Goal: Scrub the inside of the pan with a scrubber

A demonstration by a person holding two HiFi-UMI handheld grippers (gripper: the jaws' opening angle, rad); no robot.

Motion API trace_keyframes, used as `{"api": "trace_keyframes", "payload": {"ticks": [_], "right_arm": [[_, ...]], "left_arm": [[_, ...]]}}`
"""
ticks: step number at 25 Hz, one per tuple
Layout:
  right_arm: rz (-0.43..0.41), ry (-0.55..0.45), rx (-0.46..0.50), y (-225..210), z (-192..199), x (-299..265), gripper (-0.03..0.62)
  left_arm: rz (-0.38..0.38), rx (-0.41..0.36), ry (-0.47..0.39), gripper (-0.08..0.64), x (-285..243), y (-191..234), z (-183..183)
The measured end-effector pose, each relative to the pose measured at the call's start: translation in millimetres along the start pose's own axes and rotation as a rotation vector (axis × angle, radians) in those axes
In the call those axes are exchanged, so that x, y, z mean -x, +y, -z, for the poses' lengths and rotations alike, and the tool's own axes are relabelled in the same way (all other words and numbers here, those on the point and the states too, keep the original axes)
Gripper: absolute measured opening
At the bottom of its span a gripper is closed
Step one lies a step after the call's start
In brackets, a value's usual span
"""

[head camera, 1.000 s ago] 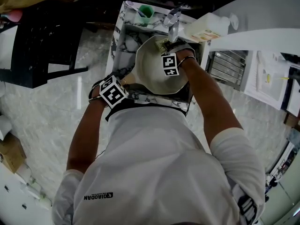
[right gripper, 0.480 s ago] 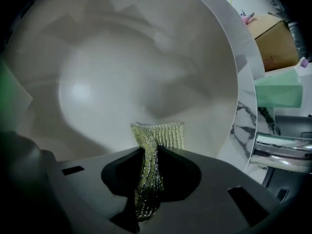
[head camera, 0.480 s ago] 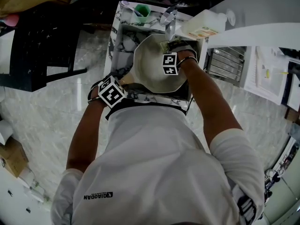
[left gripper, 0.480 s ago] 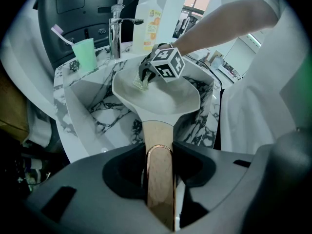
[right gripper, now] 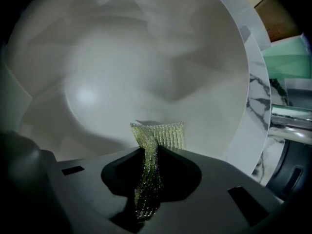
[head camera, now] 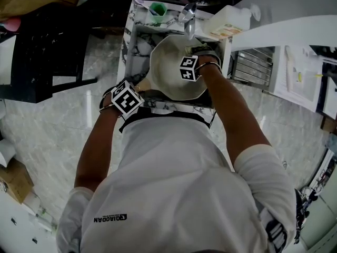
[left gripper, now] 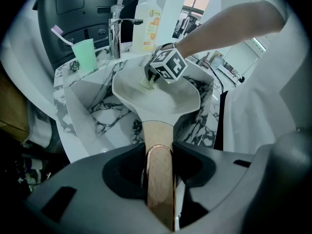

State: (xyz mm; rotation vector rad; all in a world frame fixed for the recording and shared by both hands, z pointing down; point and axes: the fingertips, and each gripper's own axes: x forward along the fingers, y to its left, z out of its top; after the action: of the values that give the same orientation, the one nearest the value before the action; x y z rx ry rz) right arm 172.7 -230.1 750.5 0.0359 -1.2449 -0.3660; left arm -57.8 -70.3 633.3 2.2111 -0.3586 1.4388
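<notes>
A white pan (head camera: 171,73) is held tilted over a marble sink (head camera: 138,44). Its wooden handle (left gripper: 159,152) runs back between the jaws of my left gripper (left gripper: 160,179), which is shut on it. My right gripper (right gripper: 148,179) is shut on a green mesh scrubber (right gripper: 156,140), whose free end touches the pan's inner wall (right gripper: 146,72). In the left gripper view the right gripper's marker cube (left gripper: 167,65) sits inside the pan (left gripper: 161,94) with the scrubber (left gripper: 146,81) below it. From the head view the left gripper (head camera: 126,100) is at the sink's near edge.
A chrome faucet (left gripper: 115,30) stands at the back of the sink, with a green cup (left gripper: 85,52) holding a toothbrush to its left and a soap bottle (left gripper: 146,21) to its right. A metal rack (head camera: 254,67) is on the right, a black chair (head camera: 47,46) on the left.
The right gripper with the scrubber has shifted slightly toward the far side inside the pan. The left gripper stays on the handle.
</notes>
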Motion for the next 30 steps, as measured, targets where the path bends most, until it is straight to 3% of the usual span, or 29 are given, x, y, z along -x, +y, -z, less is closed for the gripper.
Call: {"api": "trace_keyframes", "payload": {"ticks": [12,19,30], "right_arm": [[-0.172,0.084,-0.198,49,18,5,0.087],[-0.235,0.109,-0.248,74,17,12,0.087],[-0.595,0.094,-0.485,126,-3,44,0.087]], "left_arm": [[0.011,0.007,0.013,0.175,-5,0,7],[0.012,0.003,0.007,0.175,-4,-2,5],[0.000,-0.004,0.005,0.175,-1,0,3]]}}
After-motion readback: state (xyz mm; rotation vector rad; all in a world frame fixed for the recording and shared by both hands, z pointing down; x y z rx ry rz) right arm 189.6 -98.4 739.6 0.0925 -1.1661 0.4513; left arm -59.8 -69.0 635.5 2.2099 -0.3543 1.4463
